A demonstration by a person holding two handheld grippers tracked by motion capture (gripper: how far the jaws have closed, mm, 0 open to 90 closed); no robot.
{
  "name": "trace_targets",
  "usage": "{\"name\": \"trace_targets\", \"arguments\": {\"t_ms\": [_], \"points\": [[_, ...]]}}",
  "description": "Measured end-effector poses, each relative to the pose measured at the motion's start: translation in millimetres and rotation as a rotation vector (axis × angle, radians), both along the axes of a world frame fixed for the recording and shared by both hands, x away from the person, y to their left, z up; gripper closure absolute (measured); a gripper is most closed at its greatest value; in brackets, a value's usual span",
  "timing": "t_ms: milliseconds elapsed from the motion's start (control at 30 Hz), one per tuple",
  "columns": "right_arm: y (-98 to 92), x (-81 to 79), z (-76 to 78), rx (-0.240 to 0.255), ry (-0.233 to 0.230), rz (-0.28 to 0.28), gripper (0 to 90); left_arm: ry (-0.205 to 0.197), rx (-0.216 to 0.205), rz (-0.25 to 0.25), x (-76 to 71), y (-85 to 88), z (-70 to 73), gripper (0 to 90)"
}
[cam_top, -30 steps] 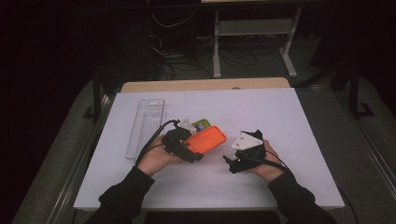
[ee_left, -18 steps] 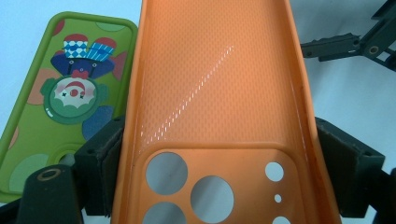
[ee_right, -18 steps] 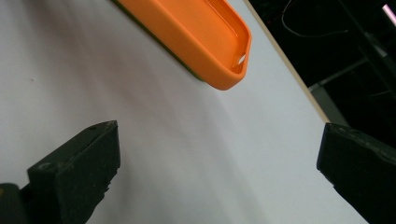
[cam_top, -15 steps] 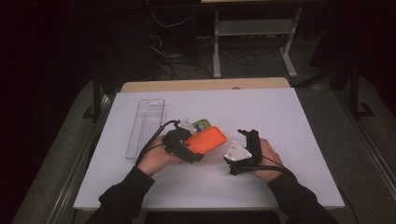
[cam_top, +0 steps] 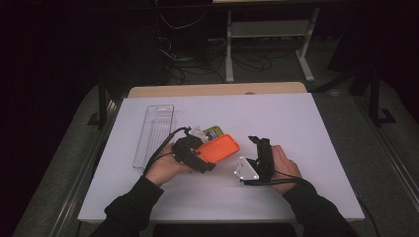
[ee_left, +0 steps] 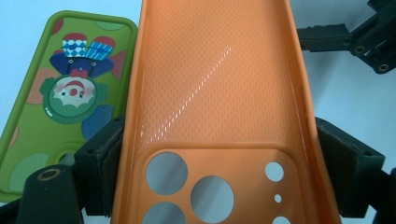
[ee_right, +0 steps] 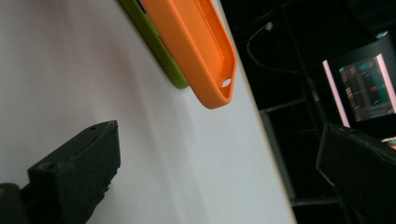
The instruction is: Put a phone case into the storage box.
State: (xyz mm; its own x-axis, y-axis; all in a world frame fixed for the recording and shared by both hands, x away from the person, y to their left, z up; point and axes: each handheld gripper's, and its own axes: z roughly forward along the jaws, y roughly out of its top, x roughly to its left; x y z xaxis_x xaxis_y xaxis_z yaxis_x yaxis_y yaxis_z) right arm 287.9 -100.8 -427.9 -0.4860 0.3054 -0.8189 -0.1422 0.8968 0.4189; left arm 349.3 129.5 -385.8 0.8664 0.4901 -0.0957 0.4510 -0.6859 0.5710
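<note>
Left gripper view: jaws clamp the orange case (ee_left: 210, 93) at both sides.

I am viewing an orange phone case (ee_left: 219, 88) lying open side up between the left gripper's (ee_left: 219, 186) jaws, whose pads are pressing on its two long walls near the camera-cutout end. Its inner floor is showing a fine dotted texture, three large round lens holes and several small ones. In the high view the case (cam_top: 219, 148) is sitting near the table's middle, raised at a slant. It is partly covering a green case printed with a clown figure (ee_left: 56, 93).
</note>
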Motion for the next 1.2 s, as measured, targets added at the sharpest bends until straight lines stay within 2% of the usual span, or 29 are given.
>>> {"name": "trace_targets", "arguments": {"t_ms": [200, 233, 333, 400, 467, 500, 533, 567, 600, 667, 700, 767, 800, 1133, 1167, 1200], "points": [[2.9, -3.4, -3.1, -0.009, -0.041, 0.002, 0.0, -0.001, 0.002, 0.0, -0.5, -0.6, 0.1, 15.6], [3.8, -3.6, -3.1, -0.032, -0.066, 0.016, 0.0, 0.005, -0.02, 0.02, -1.7, -2.0, -0.4, 15.6], [5.9, -5.2, -4.2, -0.068, -0.097, 0.031, 0.0, 0.005, -0.02, 0.017, -1.5, -1.8, -0.2, 15.6], [7.8, -6.4, -6.4, -0.113, -0.131, 0.043, 0.0, 0.005, -0.023, 0.018, -1.5, -1.7, -0.5, 15.6], [8.6, -7.5, -7.5, -0.125, -0.145, 0.042, 0.0, 0.003, -0.011, 0.009, -0.9, -1.1, -0.1, 15.6], [9.4, -7.8, -7.7, -0.169, -0.168, 0.058, 0.0, 0.003, -0.006, 0.005, -0.7, -0.9, 0.0, 15.6], [9.8, -8.0, -8.0, -0.174, -0.173, 0.066, 0.0, 0.003, -0.008, 0.007, -0.9, -1.2, 0.0, 15.6], [9.8, -8.0, -8.0, -0.174, -0.173, 0.066, 0.0, -0.001, -0.006, 0.002, -0.6, -1.0, 0.0, 15.6], [10.4, -9.2, -9.5, -0.174, -0.172, 0.063, 0.0, 0.0, -0.026, 0.016, -1.6, -2.2, -0.5, 15.6], [10.9, -8.9, -10.4, -0.186, -0.198, 0.073, 0.0, -0.005, 0.001, -0.009, -0.1, -0.3, 1.1, 15.6], [11.4, -8.9, -9.8, -0.193, -0.213, 0.079, 0.0, -0.003, 0.0, -0.008, -0.2, -0.4, 1.3, 15.6], [12.7, -9.7, -9.3, -0.196, -0.228, 0.089, 0.0, 0.001, -0.031, 0.018, -2.0, -2.5, 0.1, 15.6], [13.6, -10.3, -9.4, -0.195, -0.237, 0.091, 0.0, -0.002, -0.001, -0.011, -0.4, -0.7, 1.5, 15.6], [25.1, -10.1, -10.8, -0.223, -0.264, 0.148, 4.6, -0.001, -0.003, -0.011, -0.7, -1.7, 1.4, 15.6], [26.2, -9.9, -11.2, -0.22, -0.266, 0.147, 5.7, -0.004, -0.002, -0.017, -0.4, -1.6, 1.5, 15.6], [28.2, -9.3, -11.1, -0.188, -0.287, 0.143, 6.3, -0.003, 0.0, -0.018, -0.5, -1.5, 1.5, 15.6]]}}
